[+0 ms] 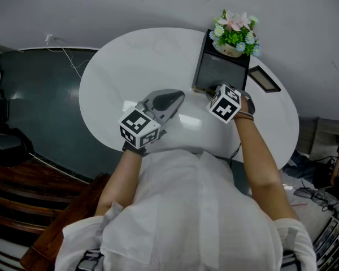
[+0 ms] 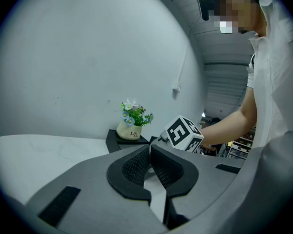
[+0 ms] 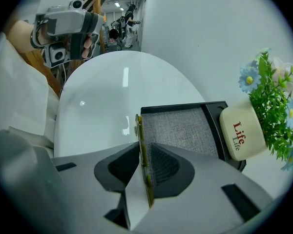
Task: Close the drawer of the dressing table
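A small black dressing box (image 1: pixel 244 66) stands at the far side of the white oval table (image 1: pixel 130 66), with a flower pot (image 1: pixel 233 48) on top of it. Its drawer (image 3: pixel 178 128) is pulled out toward me and shows a grey fabric lining. My right gripper (image 3: pixel 145 160) points steeply down over the drawer's gold-trimmed front panel (image 3: pixel 139 130), its pads closed on the panel from both sides. In the head view the right gripper (image 1: pixel 214 89) sits at the drawer's near edge. My left gripper (image 1: pixel 178 97) lies low over the table to the left, shut and empty (image 2: pixel 149 147).
A small dark frame (image 1: pixel 264 79) lies on the table right of the box. The table edge curves round close to my body. Dark floor (image 1: pixel 39 95) lies beyond the table's left side, with wooden furniture (image 1: pixel 22 179) at the lower left.
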The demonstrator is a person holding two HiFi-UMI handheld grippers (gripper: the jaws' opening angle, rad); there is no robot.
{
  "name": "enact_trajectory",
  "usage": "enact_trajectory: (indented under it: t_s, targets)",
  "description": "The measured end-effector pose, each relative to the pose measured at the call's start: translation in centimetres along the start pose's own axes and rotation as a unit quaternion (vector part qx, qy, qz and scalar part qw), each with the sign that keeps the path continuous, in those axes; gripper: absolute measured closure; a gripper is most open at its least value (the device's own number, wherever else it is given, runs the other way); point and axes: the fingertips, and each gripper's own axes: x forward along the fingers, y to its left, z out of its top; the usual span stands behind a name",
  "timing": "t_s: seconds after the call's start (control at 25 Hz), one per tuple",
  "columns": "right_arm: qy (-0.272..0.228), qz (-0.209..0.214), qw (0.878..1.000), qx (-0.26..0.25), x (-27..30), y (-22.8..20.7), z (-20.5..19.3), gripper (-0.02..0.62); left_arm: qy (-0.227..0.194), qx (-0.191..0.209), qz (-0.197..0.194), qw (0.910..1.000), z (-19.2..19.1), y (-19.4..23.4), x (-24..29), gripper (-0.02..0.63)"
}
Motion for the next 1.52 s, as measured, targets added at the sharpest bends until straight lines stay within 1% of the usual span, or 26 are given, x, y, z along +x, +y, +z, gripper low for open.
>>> enact_trajectory:
  t_s: [0.28,0.84,0.96,1.08,1.24,1.36,1.44,1.52]
  targets:
    - [0.0,-0.008,1.0,0.002,0.1,-0.3,-0.1,0.54,0.0,0.003,0.001,1.0,0.1,0.0,0.1,0.584]
    - [0.001,-0.008,1.0,0.012,0.0,-0.3,0.0,0.538,-0.005,0.019,0.007,0.9998,1.3,-0.5,-0.9,0.584]
    - [-0.003,-0.003,1.0,0.024,-0.2,-0.2,0.0,0.534,-0.008,0.022,0.01,0.9997,1.6,-0.7,-1.4,0.584]
    - [-0.014,-0.012,0.999,0.039,-0.5,-0.5,0.4,0.538,-0.011,0.025,0.013,0.9995,1.9,-0.9,-1.8,0.584]
    - [-0.011,-0.023,0.997,0.074,-1.0,-1.2,-0.8,0.538,-0.015,0.028,0.015,0.9994,2.2,-1.1,-2.1,0.584]
    - [-0.049,-0.043,0.991,0.113,-2.7,-2.2,-0.9,0.538,-0.017,0.03,0.015,0.9993,2.4,-1.3,-2.3,0.584]
    - [-0.085,-0.052,0.982,0.161,-4.3,-2.6,-1.2,0.538,-0.019,0.032,0.015,0.9992,2.6,-1.5,-2.3,0.584]
    - [-0.129,-0.062,0.967,0.21,-5.9,-2.9,-1.5,0.538,-0.021,0.035,0.014,0.9991,2.8,-1.6,-2.3,0.584]
